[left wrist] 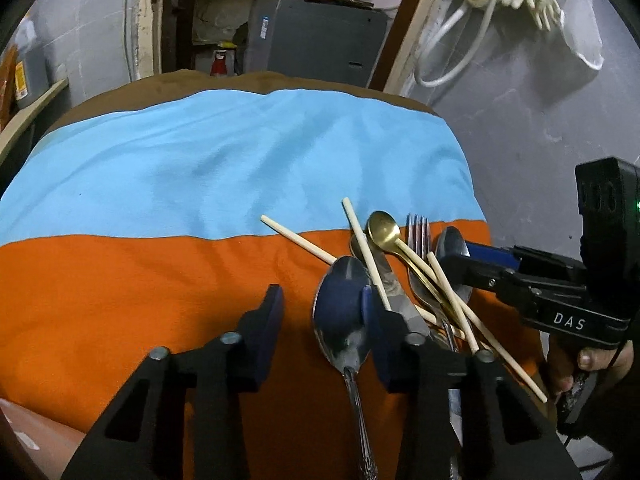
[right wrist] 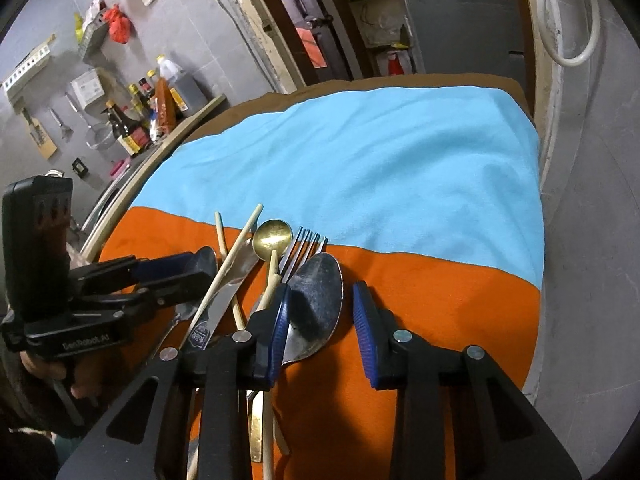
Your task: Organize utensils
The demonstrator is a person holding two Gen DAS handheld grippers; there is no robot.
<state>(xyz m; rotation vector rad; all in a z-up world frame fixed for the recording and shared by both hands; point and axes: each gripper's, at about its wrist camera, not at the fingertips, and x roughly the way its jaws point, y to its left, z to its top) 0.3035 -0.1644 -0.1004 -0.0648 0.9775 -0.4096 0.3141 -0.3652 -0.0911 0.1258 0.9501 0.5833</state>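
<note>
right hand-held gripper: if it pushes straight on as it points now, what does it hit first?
Probably the big steel spoon: its bowl lies between the fingers of the right hand-held gripper, toward the left one. Past it are the fork and orange cloth. Depth is unclear.

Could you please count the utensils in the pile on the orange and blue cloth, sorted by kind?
Spoons: 3, the big silver spoon, the gold spoon and another silver spoon.
Forks: 1, the fork.
Knives: 1, the knife.
Chopsticks: 4 appear to show, e.g. one chopstick; overlaps make this uncertain.
Total: 9.
</note>
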